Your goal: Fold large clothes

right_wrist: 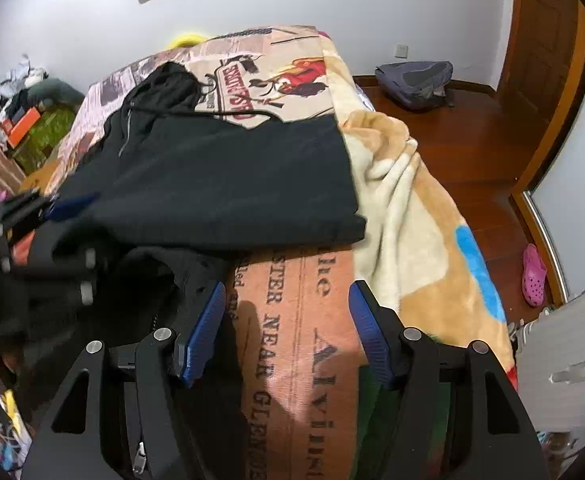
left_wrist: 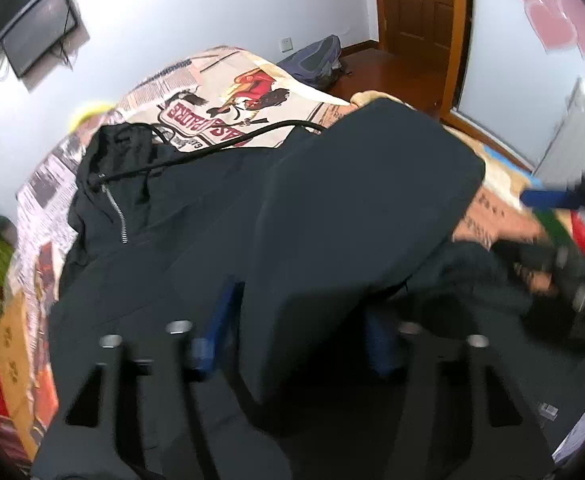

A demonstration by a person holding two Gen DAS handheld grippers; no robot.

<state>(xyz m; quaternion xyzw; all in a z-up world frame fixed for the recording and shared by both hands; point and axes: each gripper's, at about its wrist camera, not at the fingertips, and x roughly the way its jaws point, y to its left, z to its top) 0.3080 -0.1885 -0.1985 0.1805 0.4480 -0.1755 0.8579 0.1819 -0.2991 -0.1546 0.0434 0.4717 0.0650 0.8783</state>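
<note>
Left side first: your left gripper [left_wrist: 300, 308] is down over the near left part of the bed, with a thick fold of the black jacket [left_wrist: 332, 200] running up between its jaws. The picture is smeared, so you cannot tell whether the pads are really biting or just sitting either side of the cloth. That is your first risk: carry on a loose grip and the fold slides out, and the layer drops back crooked.

Now the middle. The jacket lies across the bed cover [right_wrist: 300, 360], its hood end toward the far edge. The zip [left_wrist: 118, 216] is on the far left and the drawstring [left_wrist: 212, 148] trails loose over the print. That cord could get dragged or trapped inside the fold if you sweep the panel across without watching it. The top panel is doubled over, its edge near the middle of the bed. A bunched dark part, likely a sleeve, spills out beneath it toward the near edge, and if it stays there you will probably get a lump in the next fold.

On to the right. Your right gripper [right_wrist: 288, 320] hangs over bare cover at the near edge, jaws well apart and holding nothing, its left pad just beside that bunched cloth. Close there carelessly and you may pinch the cover along with the jacket.

Far right, the fleece throw [right_wrist: 404, 200] is heaped along the bed's right edge, touching the jacket's side, and could snag
</note>
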